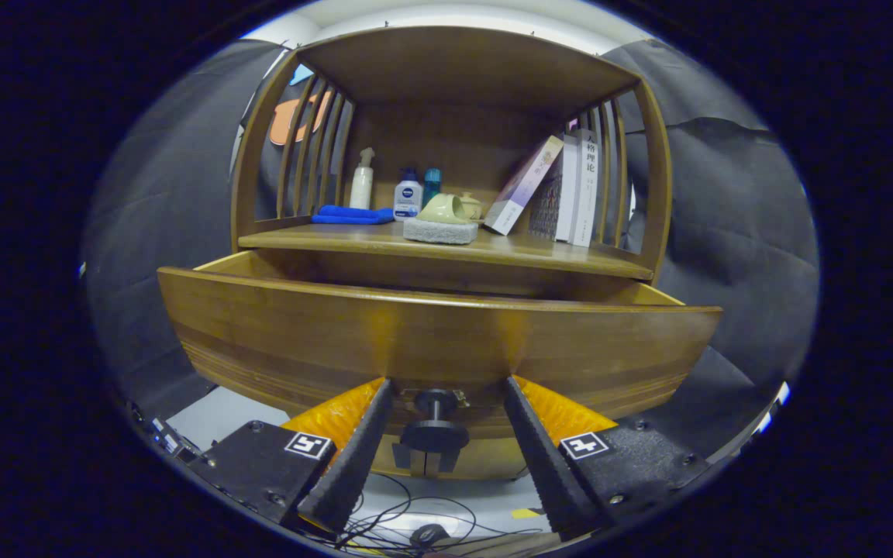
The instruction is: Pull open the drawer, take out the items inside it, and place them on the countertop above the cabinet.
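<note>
The wooden cabinet's drawer (pixel 439 341) stands pulled out towards me, its curved front panel just beyond my fingertips. Its dark round knob (pixel 435 434) sits low on the panel, between my two fingers, and neither finger touches it. My gripper (pixel 448 384) is open, with its tips close against the drawer front. The front panel hides whatever lies inside the drawer. Above it runs the wooden countertop (pixel 570 260).
On the countertop stand a white spray bottle (pixel 362 180), a white lotion bottle (pixel 408 195), a folded blue cloth (pixel 352 215), a pale green object on a grey sponge (pixel 441 221) and leaning books (pixel 563 190). Cables (pixel 415 519) lie on the floor below.
</note>
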